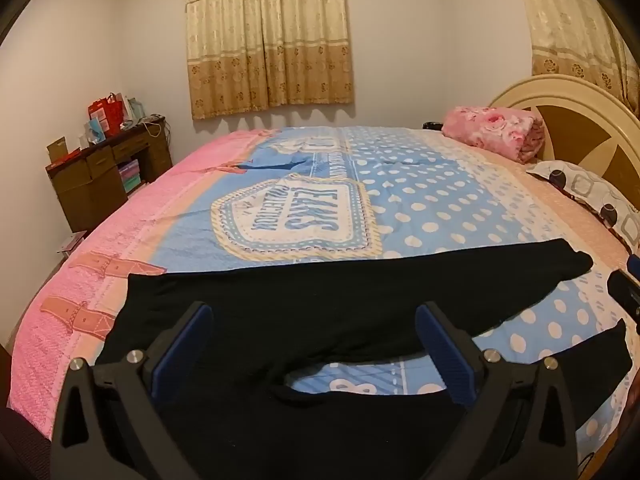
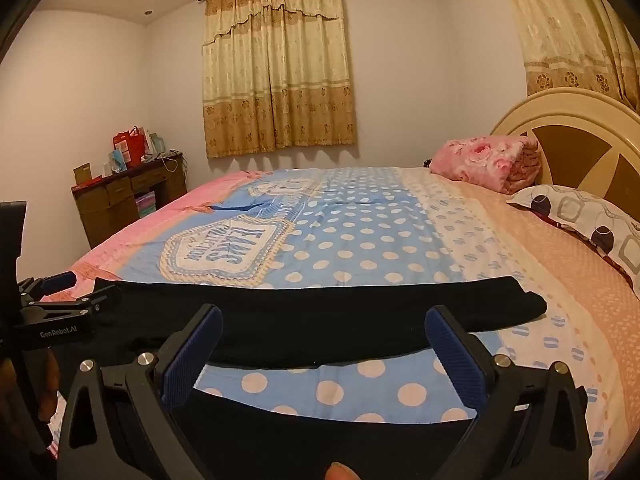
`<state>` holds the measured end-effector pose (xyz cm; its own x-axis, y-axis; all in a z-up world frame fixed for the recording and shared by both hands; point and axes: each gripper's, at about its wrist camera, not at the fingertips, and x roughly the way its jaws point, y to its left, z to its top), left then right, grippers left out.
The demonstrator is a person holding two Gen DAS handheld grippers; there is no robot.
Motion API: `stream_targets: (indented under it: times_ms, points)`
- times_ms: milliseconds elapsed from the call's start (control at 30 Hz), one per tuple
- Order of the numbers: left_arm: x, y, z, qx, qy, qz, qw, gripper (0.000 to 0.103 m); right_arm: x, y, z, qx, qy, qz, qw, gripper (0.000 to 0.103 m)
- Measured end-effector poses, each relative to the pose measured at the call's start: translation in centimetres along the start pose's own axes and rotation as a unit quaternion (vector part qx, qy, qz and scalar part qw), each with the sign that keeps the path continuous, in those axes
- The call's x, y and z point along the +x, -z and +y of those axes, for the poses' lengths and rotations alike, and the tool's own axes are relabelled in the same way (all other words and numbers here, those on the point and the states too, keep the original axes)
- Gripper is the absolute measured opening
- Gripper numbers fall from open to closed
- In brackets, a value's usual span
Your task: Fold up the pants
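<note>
1. The black pants (image 1: pixel 280 312) lie spread flat along the near edge of the bedspread (image 1: pixel 420 200), legs parted in a V, laid open so a fold can start clean.
2. The left gripper (image 1: pixel 314 344) hangs over the crotch end, jaws wide, holding nothing.
3. The right gripper (image 2: pixel 324 348) hovers over the leg ends, equally wide and empty (likely lining up a pinch).
4. Beyond the pants, a rolled pink blanket (image 2: pixel 488 162) sits clear by the headboard (image 2: pixel 576 136).
</note>
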<state>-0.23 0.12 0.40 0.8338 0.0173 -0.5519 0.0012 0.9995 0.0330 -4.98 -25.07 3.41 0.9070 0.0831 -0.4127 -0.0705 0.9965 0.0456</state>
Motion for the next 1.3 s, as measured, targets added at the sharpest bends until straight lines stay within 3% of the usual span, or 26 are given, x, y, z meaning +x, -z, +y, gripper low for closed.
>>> stream_targets:
  times_ms: [1300]
  points:
    - [0.1,0.1,-0.1,0.003,-0.004,-0.002,1.0,0.103,0.8,1.1,-0.1,0.007,0.005,0.016,1.0,0.102]
